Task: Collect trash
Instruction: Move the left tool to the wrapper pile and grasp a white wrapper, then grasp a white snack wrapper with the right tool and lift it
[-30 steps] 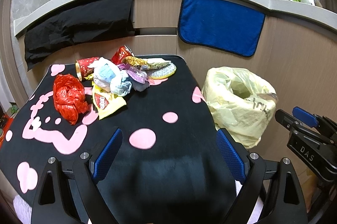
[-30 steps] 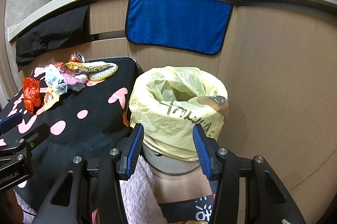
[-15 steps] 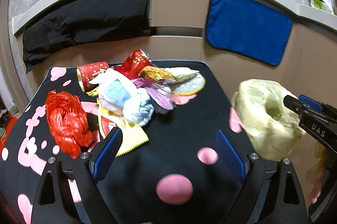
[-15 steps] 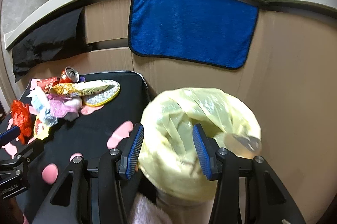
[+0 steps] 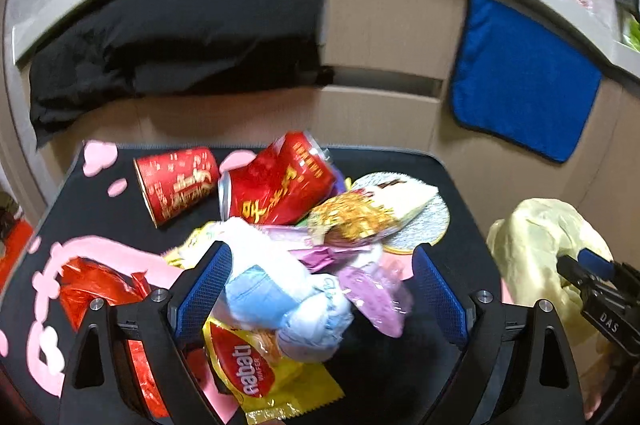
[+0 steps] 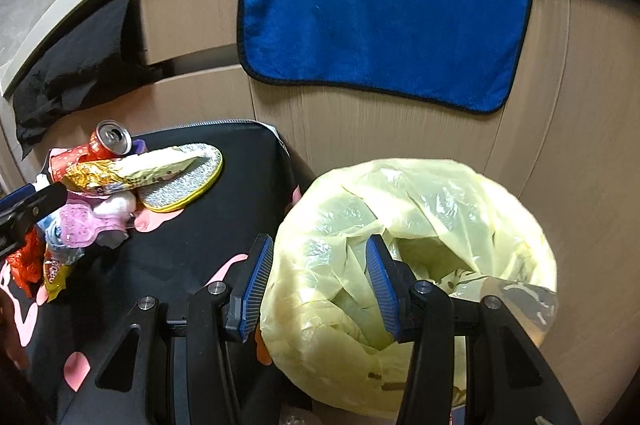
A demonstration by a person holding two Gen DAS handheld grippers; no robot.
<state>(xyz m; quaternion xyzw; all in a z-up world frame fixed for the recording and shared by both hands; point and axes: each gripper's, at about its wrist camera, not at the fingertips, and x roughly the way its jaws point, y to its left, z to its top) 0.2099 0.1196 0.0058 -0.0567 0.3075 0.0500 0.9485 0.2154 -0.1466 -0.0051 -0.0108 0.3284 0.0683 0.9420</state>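
A heap of trash lies on the black table with pink spots (image 5: 400,377): a red can (image 5: 280,181), a red paper cup (image 5: 176,183), a red crumpled bag (image 5: 92,285), a yellow wafer wrapper (image 5: 256,373), a pale blue and white wad (image 5: 280,301), purple wrappers (image 5: 376,293) and a gold wrapper (image 5: 352,217). My left gripper (image 5: 320,293) is open, its fingers on either side of the blue wad. My right gripper (image 6: 320,285) is open, its jaws astride the near rim of the yellow bag-lined bin (image 6: 440,225).
The bin (image 5: 544,257) stands off the table's right edge. A blue towel (image 6: 376,29) and a black cloth (image 5: 180,41) hang from the counter behind. A silver round pad (image 6: 184,185) lies at the table's far side.
My left gripper has moved forward over the table until the trash heap lies between its fingers. My right gripper has moved forward and down onto the bin's rim.
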